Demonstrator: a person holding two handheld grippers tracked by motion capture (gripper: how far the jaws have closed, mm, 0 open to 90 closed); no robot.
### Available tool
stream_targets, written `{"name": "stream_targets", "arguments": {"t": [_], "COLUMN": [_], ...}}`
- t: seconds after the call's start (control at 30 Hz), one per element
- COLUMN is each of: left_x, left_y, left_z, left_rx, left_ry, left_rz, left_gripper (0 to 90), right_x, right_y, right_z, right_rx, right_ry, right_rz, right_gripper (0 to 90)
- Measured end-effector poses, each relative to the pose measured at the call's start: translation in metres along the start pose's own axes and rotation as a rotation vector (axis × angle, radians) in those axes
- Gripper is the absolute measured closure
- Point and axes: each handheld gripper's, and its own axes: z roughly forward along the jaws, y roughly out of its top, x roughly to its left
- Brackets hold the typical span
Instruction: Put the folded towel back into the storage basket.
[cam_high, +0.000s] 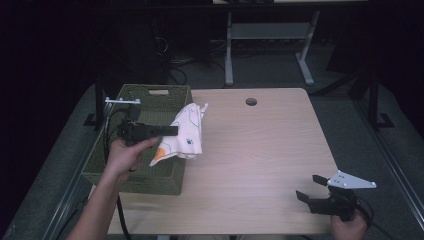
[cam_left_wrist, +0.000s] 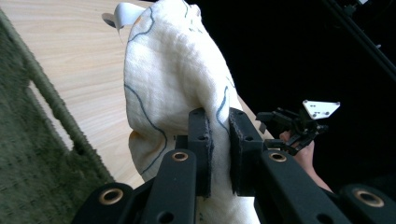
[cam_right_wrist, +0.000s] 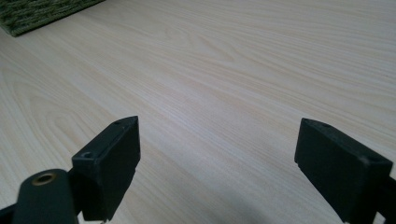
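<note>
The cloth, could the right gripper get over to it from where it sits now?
Probably yes. The right gripper is open, and bare table lies between it and the cloth, which the left gripper holds up beside the basket.

A desk frame stands beyond the table.

Dim room — grey floor, white-legged desk.

cloth's lower end cut off
</note>
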Motion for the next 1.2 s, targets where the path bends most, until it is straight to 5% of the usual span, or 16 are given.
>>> {"name": "stream_targets", "arguments": {"t": [0.7,1.13,1.2], "left_x": [0.036,0.070,0.079], "left_y": [-0.004,-0.004,-0.004], "left_z": [-0.048,-0.057,-0.056], "left_rx": [-0.065,-0.035,0.001], "left_ry": [0.070,0.118,0.135], "left_rz": [-0.046,-0.076,-0.060], "left_gripper": [82.0,82.0,81.9], "right_x": [-0.003,-0.006,-0.008], "right_y": [0.000,-0.002,-0.003], "right_z": [0.002,0.004,0.003], "right_rx": [0.002,0.012,0.015], "right_ry": [-0.004,-0.012,-0.014], "right_rz": [0.018,0.033,0.039], "right_gripper": [13.8,13.8,13.8]}}
